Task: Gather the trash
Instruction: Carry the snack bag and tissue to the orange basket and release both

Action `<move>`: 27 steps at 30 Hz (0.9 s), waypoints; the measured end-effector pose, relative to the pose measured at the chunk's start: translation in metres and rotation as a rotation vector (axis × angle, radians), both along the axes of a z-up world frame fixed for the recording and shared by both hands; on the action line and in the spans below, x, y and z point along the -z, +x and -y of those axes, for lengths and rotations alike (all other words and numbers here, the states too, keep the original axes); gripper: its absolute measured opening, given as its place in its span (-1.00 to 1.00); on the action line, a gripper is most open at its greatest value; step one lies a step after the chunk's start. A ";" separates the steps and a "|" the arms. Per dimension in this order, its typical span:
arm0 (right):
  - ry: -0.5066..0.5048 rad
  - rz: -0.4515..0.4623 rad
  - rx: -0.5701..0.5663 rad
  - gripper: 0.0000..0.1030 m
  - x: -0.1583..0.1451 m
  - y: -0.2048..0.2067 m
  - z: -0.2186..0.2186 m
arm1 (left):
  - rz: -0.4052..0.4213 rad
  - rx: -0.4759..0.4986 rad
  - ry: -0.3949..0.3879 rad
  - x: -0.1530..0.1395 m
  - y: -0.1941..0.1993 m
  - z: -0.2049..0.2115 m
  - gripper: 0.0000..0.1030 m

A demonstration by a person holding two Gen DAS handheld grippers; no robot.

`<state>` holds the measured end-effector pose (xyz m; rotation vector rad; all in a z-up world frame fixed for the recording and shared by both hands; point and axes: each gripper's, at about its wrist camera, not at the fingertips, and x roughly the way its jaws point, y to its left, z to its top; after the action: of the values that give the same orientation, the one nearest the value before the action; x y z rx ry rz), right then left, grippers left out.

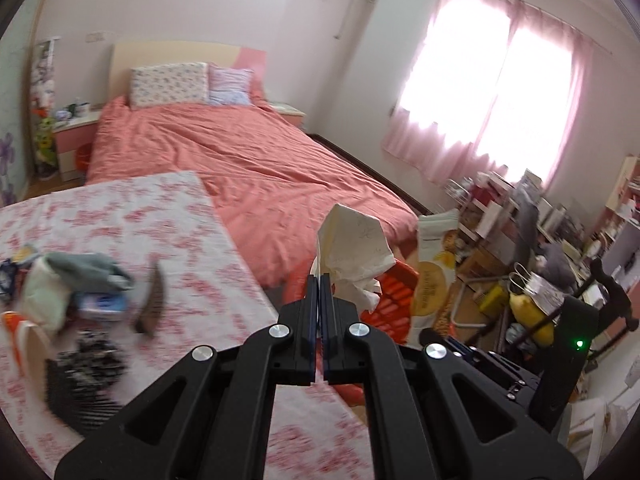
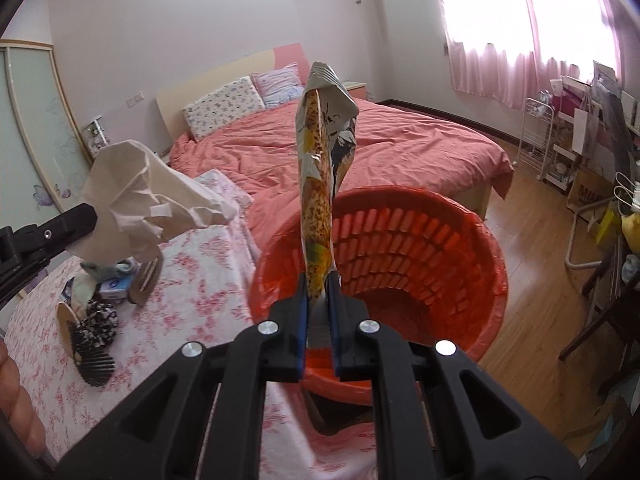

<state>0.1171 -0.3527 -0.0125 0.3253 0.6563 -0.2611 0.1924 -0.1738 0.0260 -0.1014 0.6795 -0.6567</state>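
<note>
My left gripper (image 1: 320,280) is shut on a crumpled white paper (image 1: 352,248), which sticks up from its tips just past the table's edge. In the right wrist view this paper (image 2: 152,200) hangs over the table's far corner, with the left gripper (image 2: 90,216) at the frame's left. My right gripper (image 2: 319,280) is shut on a tall orange and silver snack bag (image 2: 320,184) that stands upright over the near rim of a red slotted basket (image 2: 420,236). The left wrist view shows the same bag (image 1: 434,272) and the basket (image 1: 396,296) behind the paper.
A table with a pink floral cloth (image 2: 192,288) carries a black hairbrush (image 2: 92,356), a scrunchie (image 2: 102,320), a blue tissue pack (image 2: 116,286) and a brown card piece (image 2: 146,280). A bed with a coral cover (image 2: 400,140) lies behind. Cluttered shelves (image 2: 580,132) line the right wall.
</note>
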 end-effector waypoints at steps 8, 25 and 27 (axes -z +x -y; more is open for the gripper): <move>0.027 0.001 0.040 -0.80 0.008 0.000 0.032 | -0.036 0.092 0.025 0.019 0.002 0.054 -0.97; 0.027 -0.002 0.079 -0.15 0.016 0.002 0.055 | -0.099 0.004 0.141 0.042 0.011 0.051 0.12; 0.016 0.005 0.075 -0.06 0.013 0.000 0.050 | -0.072 -0.041 0.167 0.039 0.007 0.036 0.22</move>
<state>0.1175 -0.4028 -0.0255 0.3663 0.6426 -0.3271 0.1992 -0.2093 -0.0131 0.0154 0.7967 -0.5569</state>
